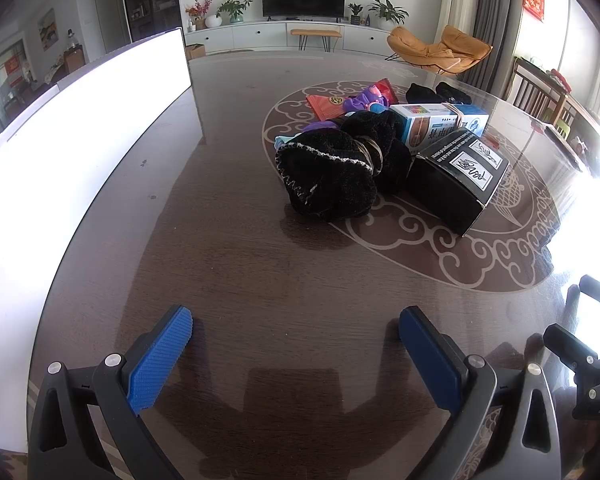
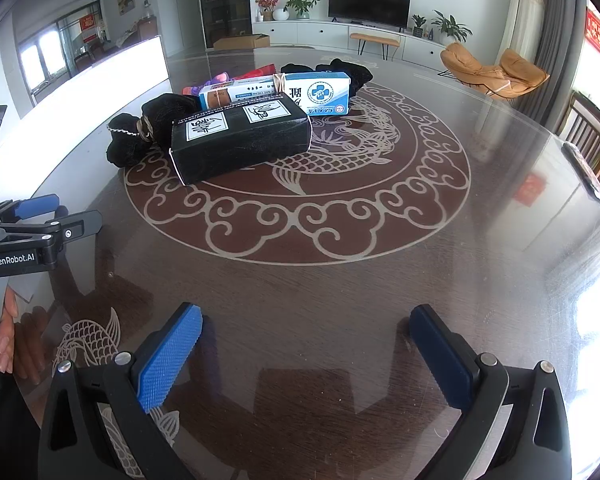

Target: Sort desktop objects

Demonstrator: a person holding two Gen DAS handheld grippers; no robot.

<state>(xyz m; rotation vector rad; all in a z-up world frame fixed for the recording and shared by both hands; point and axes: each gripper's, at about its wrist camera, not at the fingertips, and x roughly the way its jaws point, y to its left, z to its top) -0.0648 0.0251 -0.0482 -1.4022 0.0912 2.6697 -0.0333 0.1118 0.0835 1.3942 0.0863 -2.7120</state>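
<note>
A pile lies mid-table: a black fuzzy cloth bundle [image 1: 332, 172] [image 2: 140, 136] tied with a band, a black box [image 1: 456, 180] [image 2: 240, 144], a blue-and-white box [image 1: 440, 120] [image 2: 284, 90] with a rubber band, a purple toy [image 1: 366, 98], a red packet [image 1: 328, 104] and more black cloth [image 1: 438, 94] [image 2: 340, 70] behind. My left gripper [image 1: 296, 332] is open and empty, low over the table, short of the pile. My right gripper [image 2: 306, 332] is open and empty, nearer the table's front. The left gripper also shows at the right wrist view's left edge [image 2: 32, 220].
The dark round table [image 2: 340, 300] has a glass top with a fish and cloud pattern. A bright white board [image 1: 80, 128] stands along the left side. Chairs [image 2: 588, 140] stand at the right. A living room with a television lies behind.
</note>
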